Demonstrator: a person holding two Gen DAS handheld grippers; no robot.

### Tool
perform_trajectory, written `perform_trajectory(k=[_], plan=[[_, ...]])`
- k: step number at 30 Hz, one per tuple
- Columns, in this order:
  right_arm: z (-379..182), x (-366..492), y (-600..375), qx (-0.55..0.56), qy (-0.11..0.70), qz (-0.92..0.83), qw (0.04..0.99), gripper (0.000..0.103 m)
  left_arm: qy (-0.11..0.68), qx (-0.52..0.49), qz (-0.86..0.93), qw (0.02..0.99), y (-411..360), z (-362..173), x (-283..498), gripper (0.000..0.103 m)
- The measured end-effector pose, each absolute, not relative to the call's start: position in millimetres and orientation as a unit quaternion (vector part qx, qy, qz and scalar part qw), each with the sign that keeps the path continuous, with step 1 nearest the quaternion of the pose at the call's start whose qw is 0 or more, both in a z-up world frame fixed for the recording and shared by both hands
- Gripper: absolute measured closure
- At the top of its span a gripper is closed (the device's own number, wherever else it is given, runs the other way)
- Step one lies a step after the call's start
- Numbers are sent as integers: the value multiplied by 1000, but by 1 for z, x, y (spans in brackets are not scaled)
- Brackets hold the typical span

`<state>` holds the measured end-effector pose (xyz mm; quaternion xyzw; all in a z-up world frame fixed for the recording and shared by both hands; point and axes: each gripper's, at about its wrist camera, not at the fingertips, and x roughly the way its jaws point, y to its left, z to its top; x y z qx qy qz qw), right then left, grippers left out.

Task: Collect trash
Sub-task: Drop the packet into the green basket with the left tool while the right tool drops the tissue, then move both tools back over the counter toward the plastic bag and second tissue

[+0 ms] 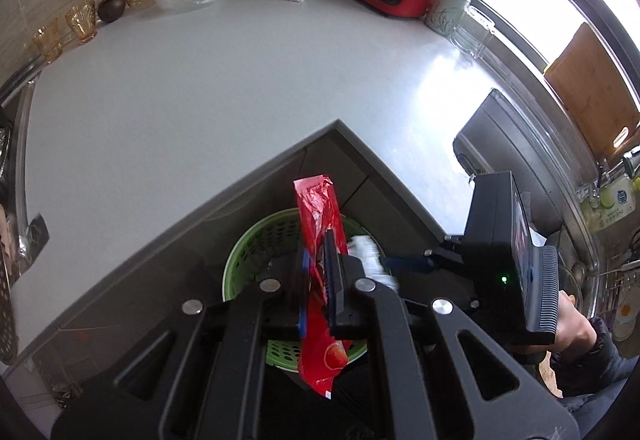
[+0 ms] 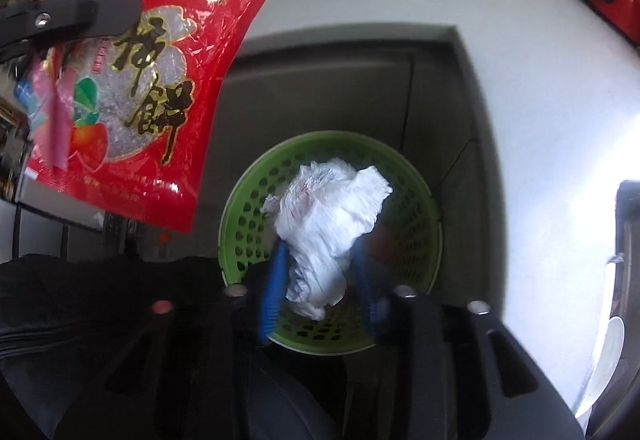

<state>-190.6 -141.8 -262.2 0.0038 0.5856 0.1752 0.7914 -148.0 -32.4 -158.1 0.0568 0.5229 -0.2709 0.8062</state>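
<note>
White crumpled bag (image 2: 324, 236) over green basket (image 2: 240, 215)
</note>
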Motion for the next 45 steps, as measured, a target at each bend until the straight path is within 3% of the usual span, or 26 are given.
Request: perform_trajectory(k=[5,11,24,27,29,35,42,45], plan=[[-248,-189,-154,10,567,165,807,32,527,59,-260,807,-38,-166,-152,97],[-221,-183,-182,34,535,133,834,24,536,83,-272,794,-48,-184,-151,97],[-206,-186,-242,89,511,73,852,23,598,197,-366,685,-93,-270,-154,96],[-210,-188,-242,94,515,66,849,23,622,201,-366,662,-100,-295,-146,88],[-211,-189,-242,95,517,65,848,23,626,211,-356,661,-98,-305,-142,70],[-212,-186,-244,97,521,63,846,23,613,224,-352,671,-102,-303,-140,50],[-204,-177,-245,97,512,64,851,23,586,207,-350,701,-93,-270,-134,37],[-194,-172,-245,98,500,66,858,23,573,181,-339,724,-85,-251,-122,27]])
